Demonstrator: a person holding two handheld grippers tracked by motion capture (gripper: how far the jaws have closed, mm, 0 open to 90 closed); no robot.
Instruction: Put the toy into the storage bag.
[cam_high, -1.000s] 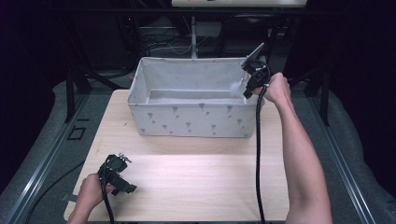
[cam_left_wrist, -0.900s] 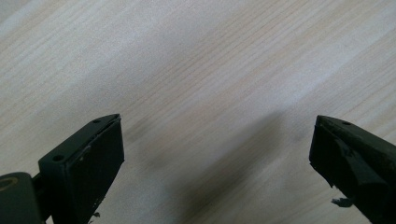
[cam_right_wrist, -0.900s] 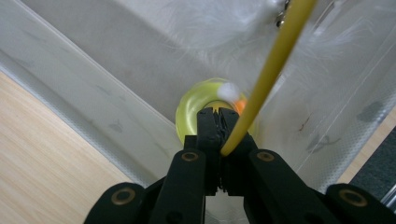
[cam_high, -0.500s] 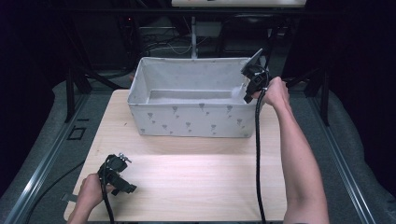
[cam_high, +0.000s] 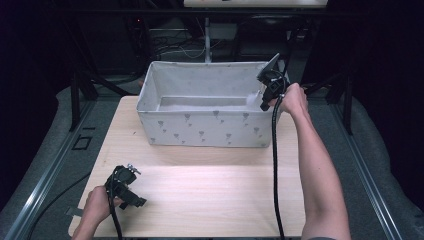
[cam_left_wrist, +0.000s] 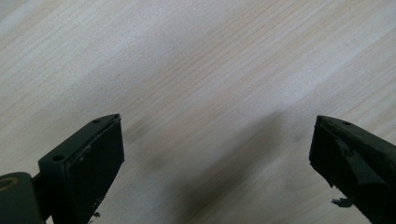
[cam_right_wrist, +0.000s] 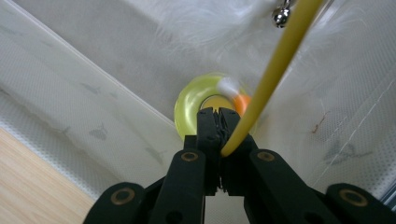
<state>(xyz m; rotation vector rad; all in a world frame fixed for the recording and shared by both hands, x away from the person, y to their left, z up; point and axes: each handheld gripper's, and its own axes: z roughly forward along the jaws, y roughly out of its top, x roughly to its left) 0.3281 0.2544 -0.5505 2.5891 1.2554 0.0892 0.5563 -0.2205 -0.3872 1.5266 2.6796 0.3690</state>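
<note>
Yellow stick (cam_right_wrist: 275, 70) clamped between the shut jaws of the right gripper (cam_right_wrist: 217, 119), held over the fabric bin (cam_high: 200, 127), left gripper (cam_left_wrist: 215, 154) spread wide above the table (cam_left_wrist: 187, 70).

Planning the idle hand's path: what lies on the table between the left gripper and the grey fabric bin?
Nothing: in the high view, bare light wooden tabletop separates the left gripper from the grey fabric bin.

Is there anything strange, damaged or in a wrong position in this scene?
Nothing stands out. The fabric bin sits upright on the table; the right gripper holds a yellow stick over it, and the left gripper is open.
</note>
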